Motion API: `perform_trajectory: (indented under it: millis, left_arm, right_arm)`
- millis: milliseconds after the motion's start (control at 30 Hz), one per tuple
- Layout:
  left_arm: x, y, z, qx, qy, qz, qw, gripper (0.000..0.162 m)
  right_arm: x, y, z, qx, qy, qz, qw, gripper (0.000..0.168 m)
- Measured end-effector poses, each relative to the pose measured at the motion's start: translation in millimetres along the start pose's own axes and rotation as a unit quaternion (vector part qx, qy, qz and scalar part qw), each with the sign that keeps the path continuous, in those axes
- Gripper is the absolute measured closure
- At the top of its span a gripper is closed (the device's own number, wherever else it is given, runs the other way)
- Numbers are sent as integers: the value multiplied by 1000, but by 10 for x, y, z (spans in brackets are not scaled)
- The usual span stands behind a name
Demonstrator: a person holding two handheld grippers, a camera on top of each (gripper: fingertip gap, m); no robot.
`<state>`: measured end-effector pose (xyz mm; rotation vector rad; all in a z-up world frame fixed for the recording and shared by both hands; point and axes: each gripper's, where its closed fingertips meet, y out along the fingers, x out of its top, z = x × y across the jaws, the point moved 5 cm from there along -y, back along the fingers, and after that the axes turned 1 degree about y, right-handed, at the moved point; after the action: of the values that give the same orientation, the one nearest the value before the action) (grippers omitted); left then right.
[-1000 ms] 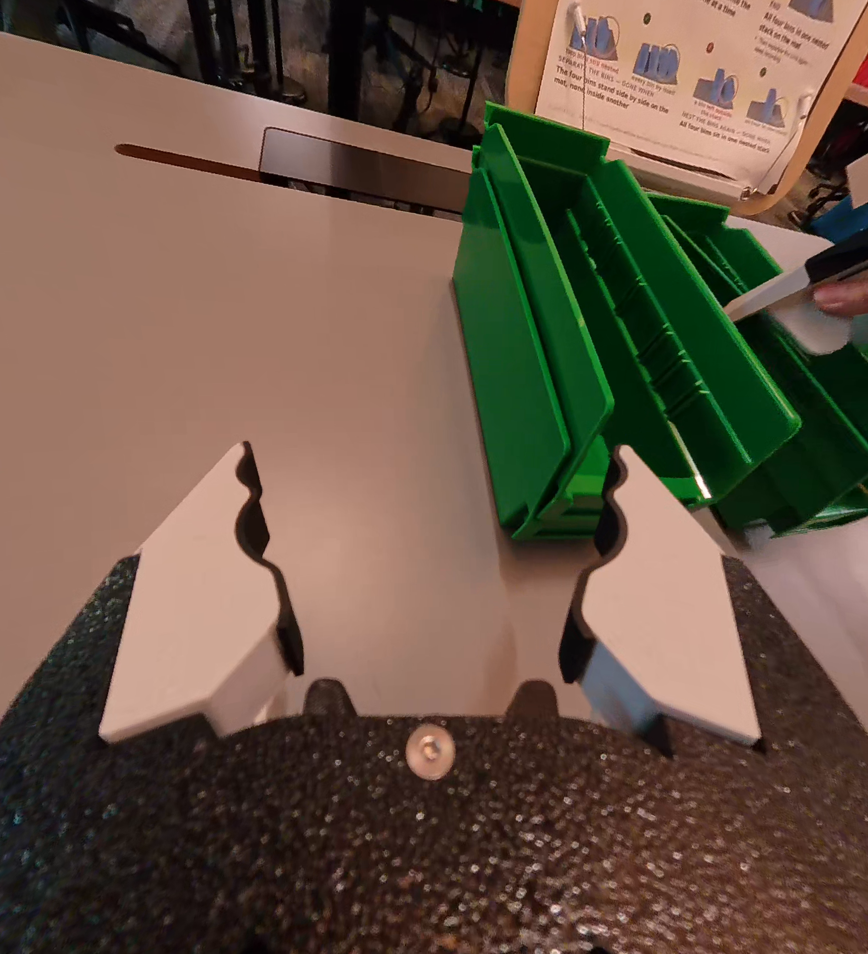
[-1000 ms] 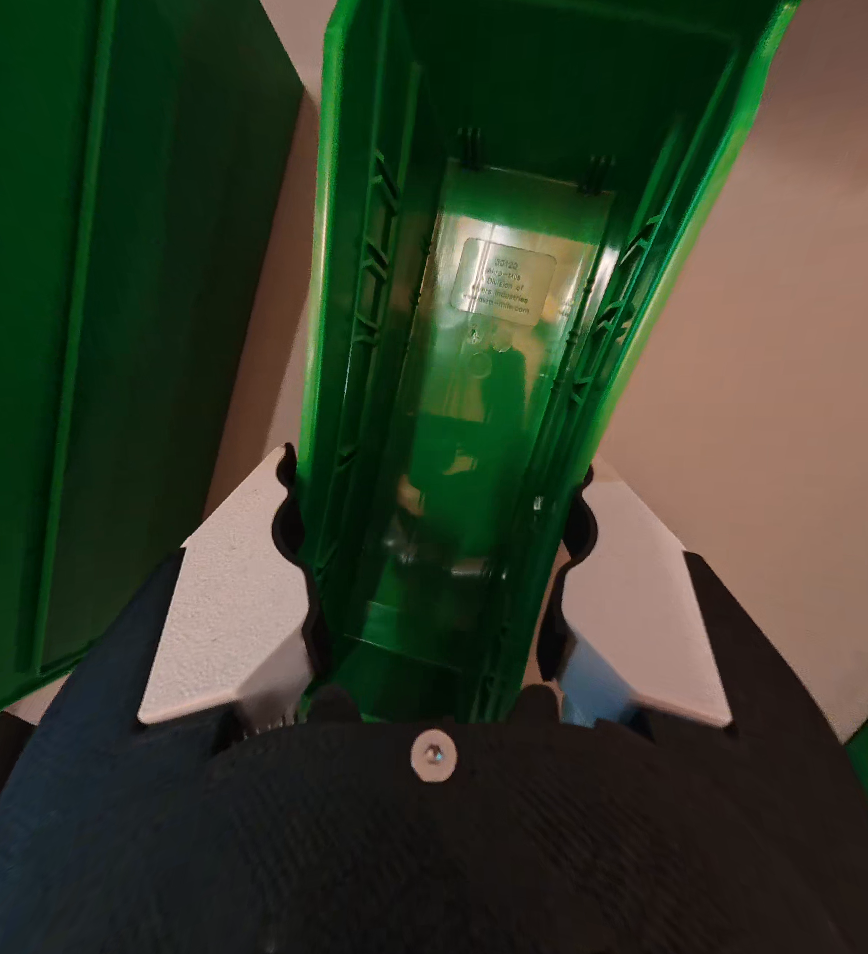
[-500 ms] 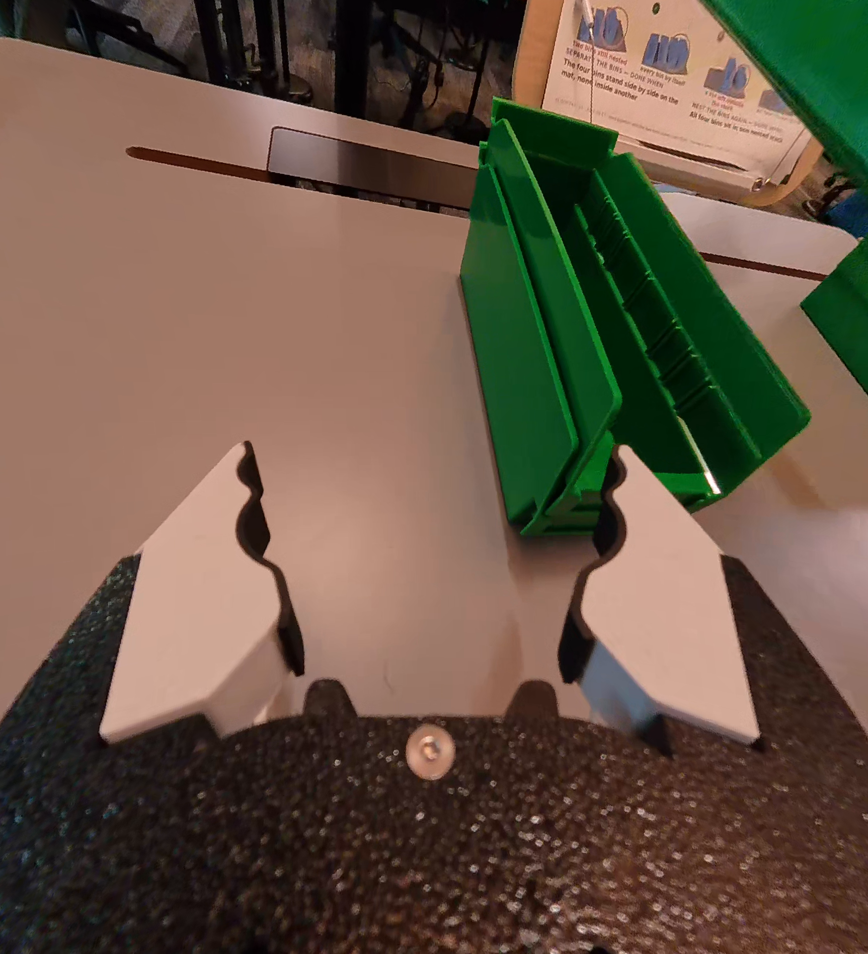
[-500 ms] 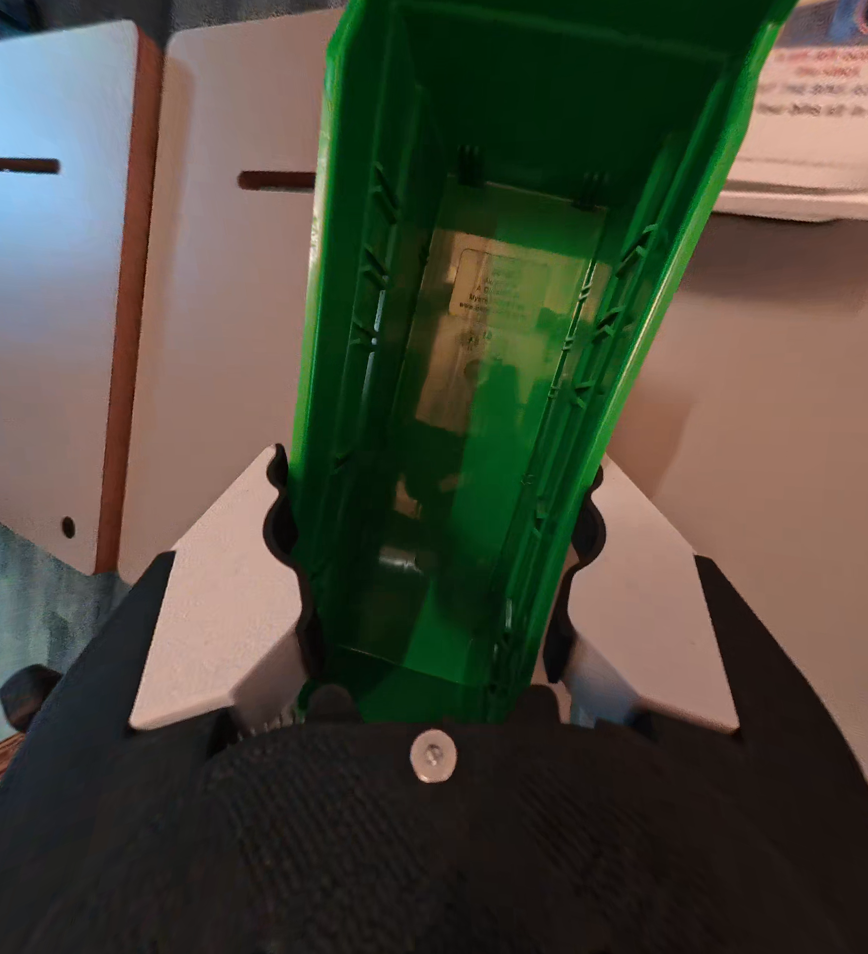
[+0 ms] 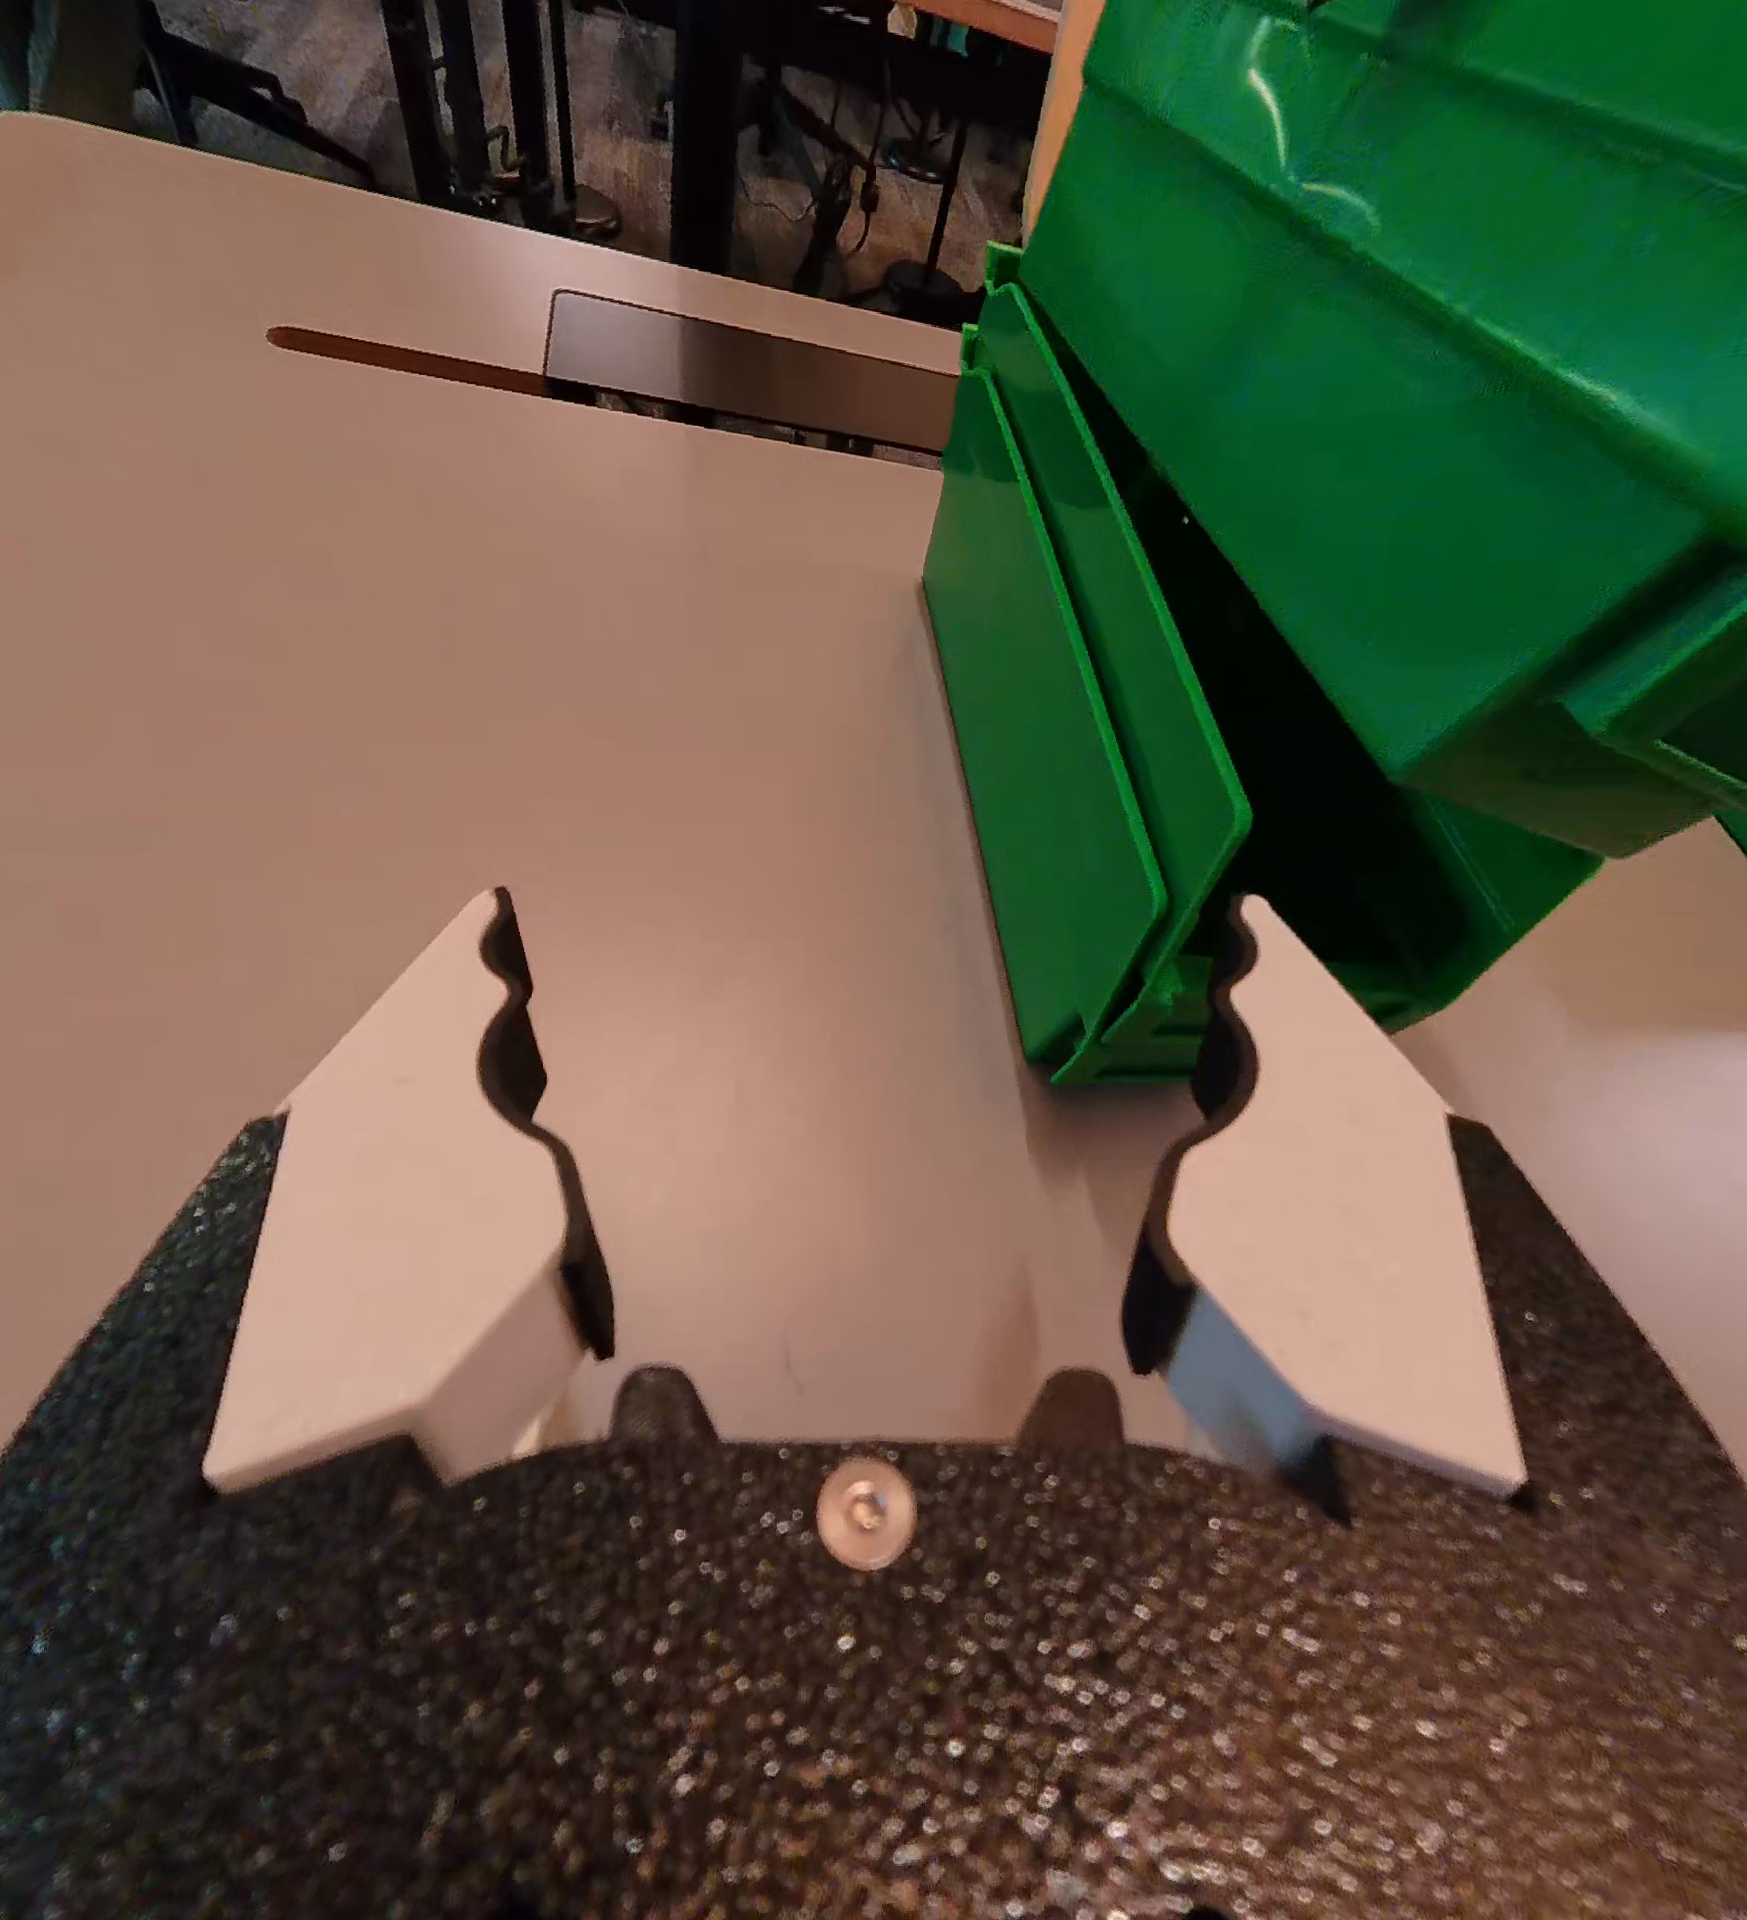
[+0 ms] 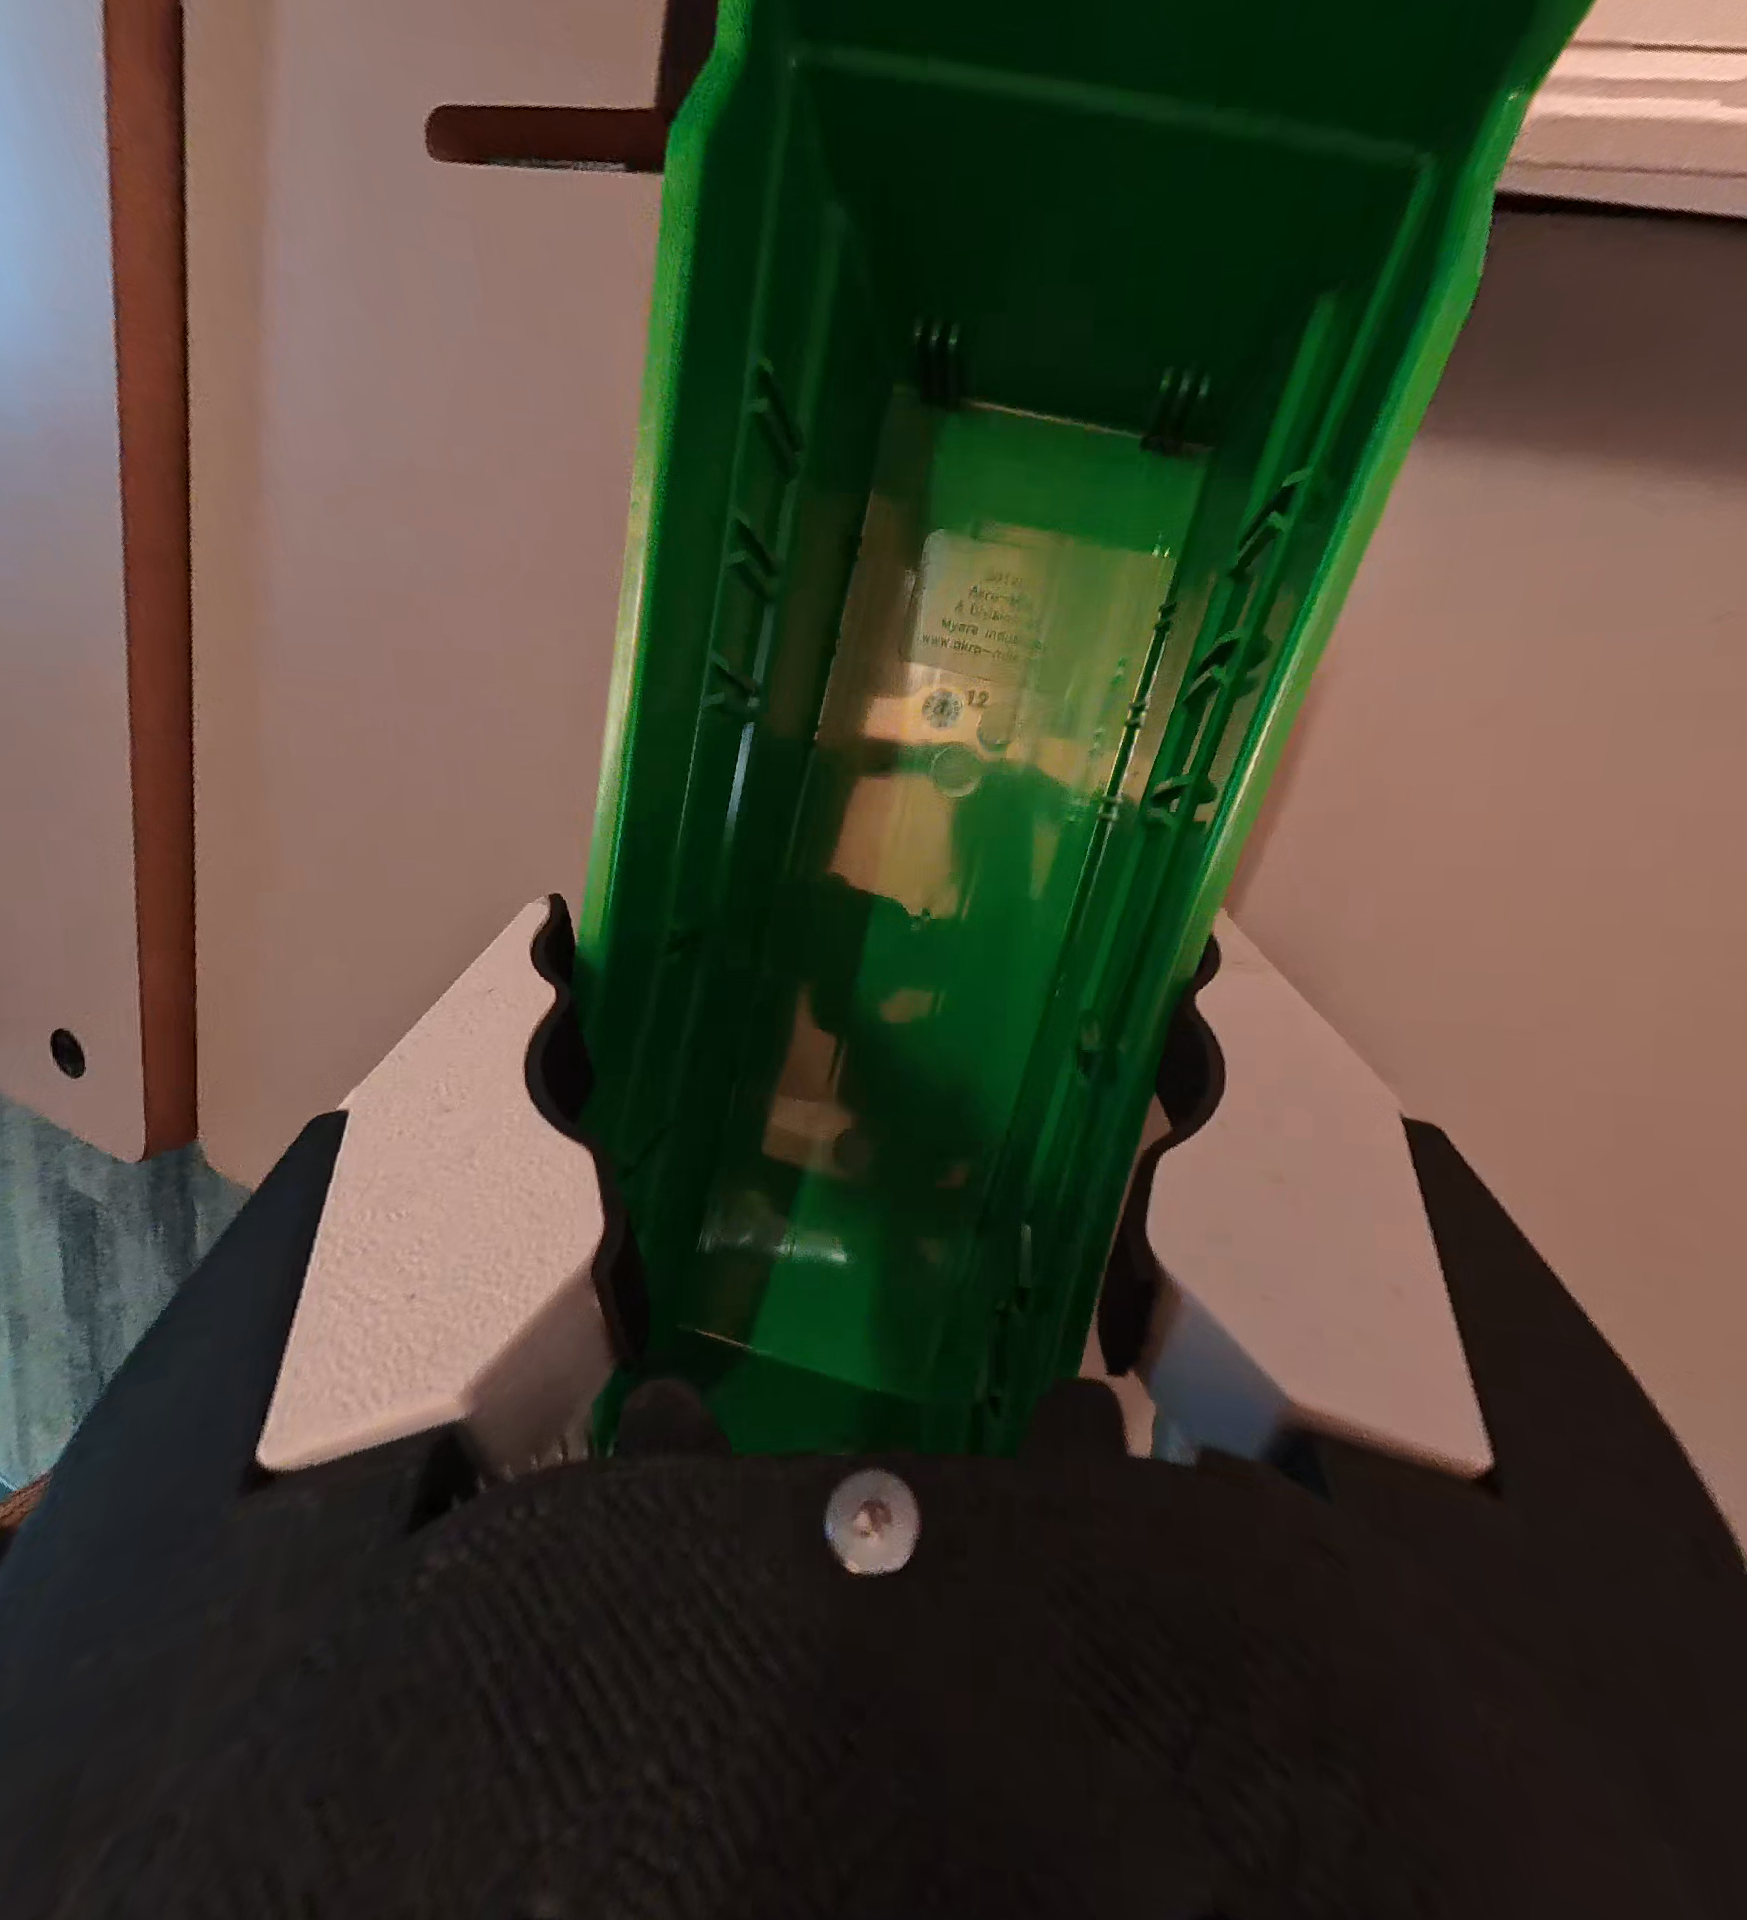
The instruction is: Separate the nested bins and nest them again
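Note:
A green bin (image 5: 1056, 707) stands on the pale table (image 5: 433, 675) at the right of the left wrist view. My left gripper (image 5: 874, 997) is open and empty, low over the table just left of that bin's near end; its right fingertip (image 5: 1253, 956) is beside the bin's corner. My right gripper (image 6: 874, 977) is shut on a second green bin (image 6: 1004, 623), its fingers outside the two long walls, held in the air. That held bin also shows in the left wrist view (image 5: 1420, 416), hanging tilted above the standing bin and hiding its inside.
The table has a long slot (image 5: 401, 358) and a dark panel (image 5: 744, 364) at the back. Beyond it are chair and table legs (image 5: 703, 125). In the right wrist view a second table (image 6: 17, 520) lies at the left across a brown edge (image 6: 157, 623), and a white sheet stand (image 6: 1679, 125) at top right.
My right gripper has lifted its bin out of the group and carried it left, over the standing bin. The left gripper has stayed open in place.

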<state>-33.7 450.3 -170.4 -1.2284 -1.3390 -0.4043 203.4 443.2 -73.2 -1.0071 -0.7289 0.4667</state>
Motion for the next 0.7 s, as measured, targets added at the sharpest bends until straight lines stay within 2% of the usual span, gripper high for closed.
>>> perform_trajectory:
  millis: [267,700]
  left_arm:
    - [-9,-1,61,-1,-13,0,1000,35]
    - [-29,35,43,-7,-14,7,1000,35]
  right_arm:
    - [-52,230,-113,-3,11,-6,1000,56]
    - [-106,512,-125,-73,-32,-14,997,54]
